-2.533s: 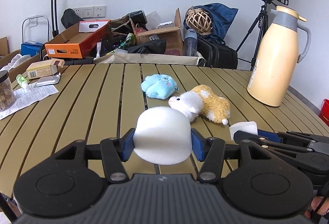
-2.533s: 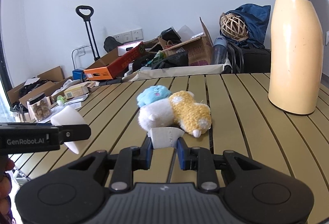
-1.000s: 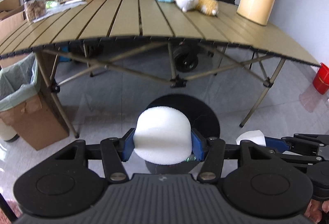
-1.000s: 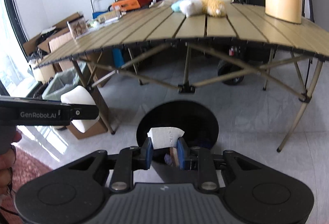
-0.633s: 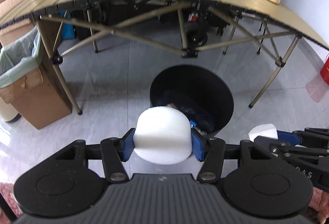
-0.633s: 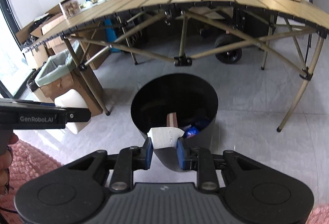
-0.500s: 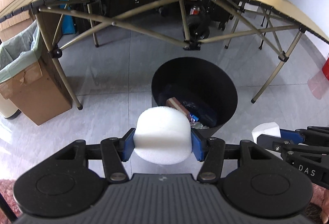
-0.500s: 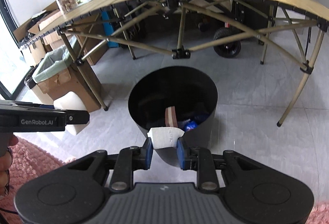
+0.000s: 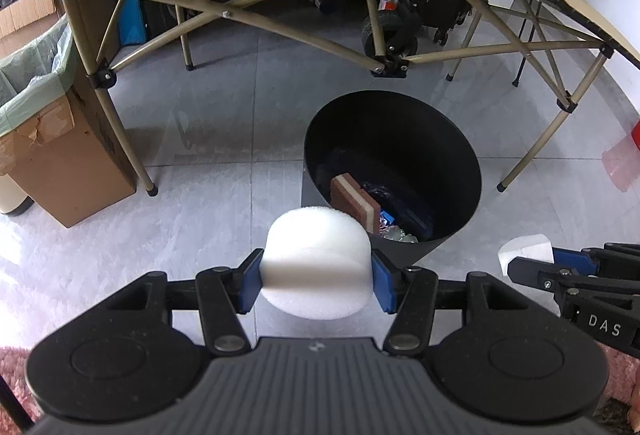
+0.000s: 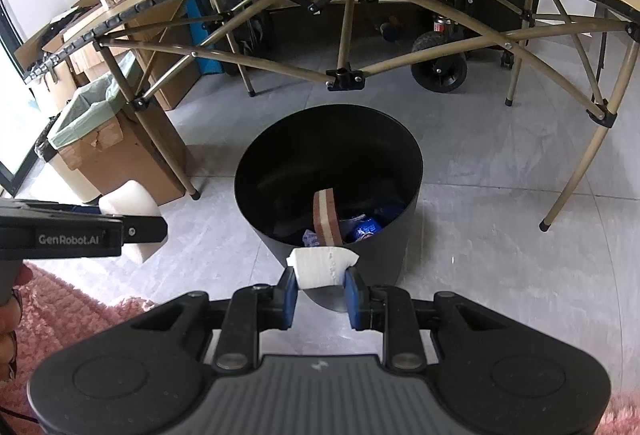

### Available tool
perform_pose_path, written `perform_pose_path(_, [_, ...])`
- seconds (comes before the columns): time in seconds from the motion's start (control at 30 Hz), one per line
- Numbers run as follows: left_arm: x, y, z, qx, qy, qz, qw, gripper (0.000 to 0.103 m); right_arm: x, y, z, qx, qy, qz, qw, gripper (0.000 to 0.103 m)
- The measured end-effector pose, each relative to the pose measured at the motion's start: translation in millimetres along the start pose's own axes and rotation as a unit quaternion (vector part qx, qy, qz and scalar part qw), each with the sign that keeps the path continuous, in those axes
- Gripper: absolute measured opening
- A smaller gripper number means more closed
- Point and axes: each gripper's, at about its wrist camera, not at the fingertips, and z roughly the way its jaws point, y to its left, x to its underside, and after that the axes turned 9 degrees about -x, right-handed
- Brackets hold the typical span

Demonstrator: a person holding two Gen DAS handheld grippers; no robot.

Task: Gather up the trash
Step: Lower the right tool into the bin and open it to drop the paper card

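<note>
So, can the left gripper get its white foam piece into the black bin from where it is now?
Probably yes. The left gripper is shut on the white foam piece beside the black bin. The bin is open, without lid, and nothing stands between. It must move a little towards the opening.

The foam (image 9: 316,261) looks soft and matt white, the bin (image 10: 404,235) smooth matt black plastic, the floor (image 9: 240,139) glossy grey tile, the box (image 9: 68,163) plain brown cardboard, the rug (image 10: 80,315) shaggy pink.
</note>
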Motion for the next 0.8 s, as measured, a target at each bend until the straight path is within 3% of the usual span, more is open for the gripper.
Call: perform_pose_path(0.8, [-22, 27, 49, -0.013, 0.037, -0.041, 0.9984, 0.056, -73, -2, 83, -0.004, 0.016, -0.021, 1.0, 0.024])
